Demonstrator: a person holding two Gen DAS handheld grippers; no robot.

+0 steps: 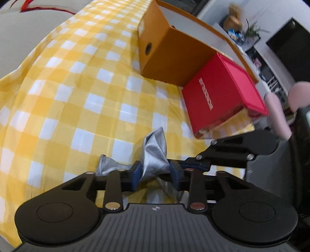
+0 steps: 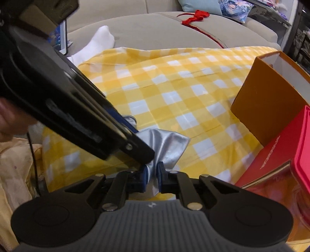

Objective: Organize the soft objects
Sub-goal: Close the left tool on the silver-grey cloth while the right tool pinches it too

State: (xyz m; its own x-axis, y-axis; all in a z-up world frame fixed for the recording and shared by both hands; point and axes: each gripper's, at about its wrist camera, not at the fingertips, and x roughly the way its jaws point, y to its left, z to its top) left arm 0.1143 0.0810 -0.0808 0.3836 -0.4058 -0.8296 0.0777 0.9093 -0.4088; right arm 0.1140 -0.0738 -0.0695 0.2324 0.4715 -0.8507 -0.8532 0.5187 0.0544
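Silver cloth (image 1: 155,155), glossy and satin-like, crumpled into sharp shiny folds, sits bunched between both sets of tongs on top of the checked sheet. Left gripper (image 1: 156,175): blue rubbery pads (image 1: 136,175) partly closed, pressing the gathered cloth from both sides; a loose puff of fabric stands up just ahead of the tips, and a thin twisted tail trails off beyond its left finger. Right gripper (image 2: 152,173): blue pads nearly together, pinching a narrow waist of the same cloth (image 2: 168,147), which fans out ahead of its tips into a flat sheeny flap. Seen from the right wrist, the left tool comes in from the upper left as a long black matte body with its blue finger meeting the cloth just beyond the right tips. Both tools have black jointed linkages with round metal rivets and a ribbed grey housing. Under the cloth: yellow-and-white gingham sheet (image 1: 77,100), thin, faintly creased, draped over a soft rounded surface. Ahead and to the right of the left tongs, a red rigid box (image 1: 219,97) with pale lettering and a raised lid rim, touching an orange cardboard box (image 1: 170,58), open-topped, with a round finger hole. Beyond the sheet, beige upholstered sofa (image 2: 155,29), a red ribbon (image 2: 195,17) on it, and a white sock (image 2: 98,43) at the sheet's far edge.
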